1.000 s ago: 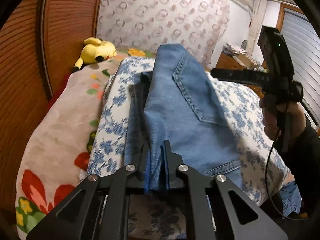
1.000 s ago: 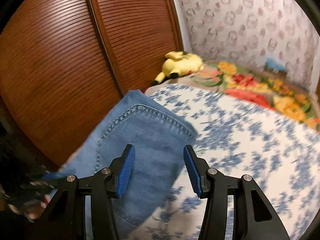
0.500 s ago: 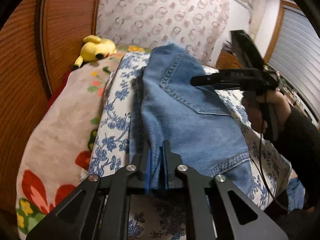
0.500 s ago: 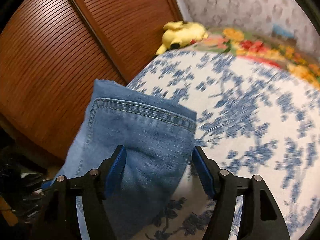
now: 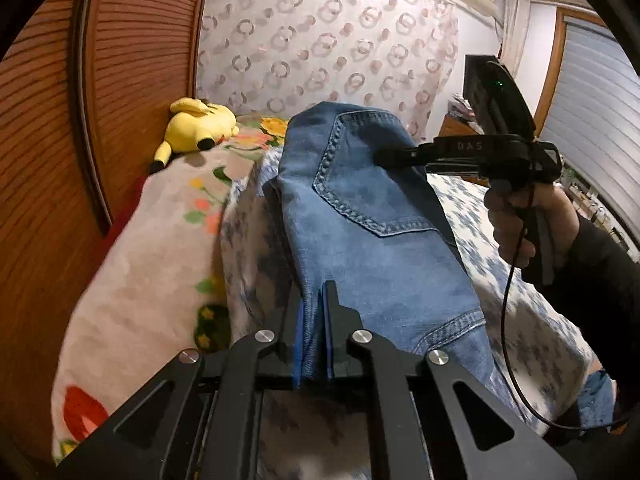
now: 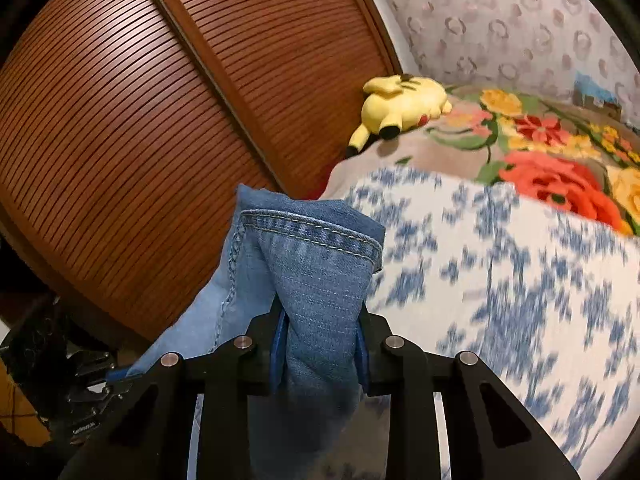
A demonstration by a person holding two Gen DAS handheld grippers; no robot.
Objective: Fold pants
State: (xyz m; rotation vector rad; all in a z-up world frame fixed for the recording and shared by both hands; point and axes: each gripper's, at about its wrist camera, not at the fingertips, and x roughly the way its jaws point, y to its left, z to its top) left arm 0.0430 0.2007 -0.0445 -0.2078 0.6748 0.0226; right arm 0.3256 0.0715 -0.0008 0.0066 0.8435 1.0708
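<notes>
The jeans [image 5: 372,216] lie half lifted over the bed [image 6: 500,280]. Denim looks heavy, limp and bulky, so I'd pinch hems and seams. The left claw [image 5: 314,334] clamps one edge; the right claw [image 6: 320,344], just closing, squeezes a bunched hem. No containers show.

A yellow plush toy [image 5: 198,125] lies on the floral blanket [image 5: 160,240] ahead-left of the tool, beside the slatted wooden doors [image 6: 160,120].
</notes>
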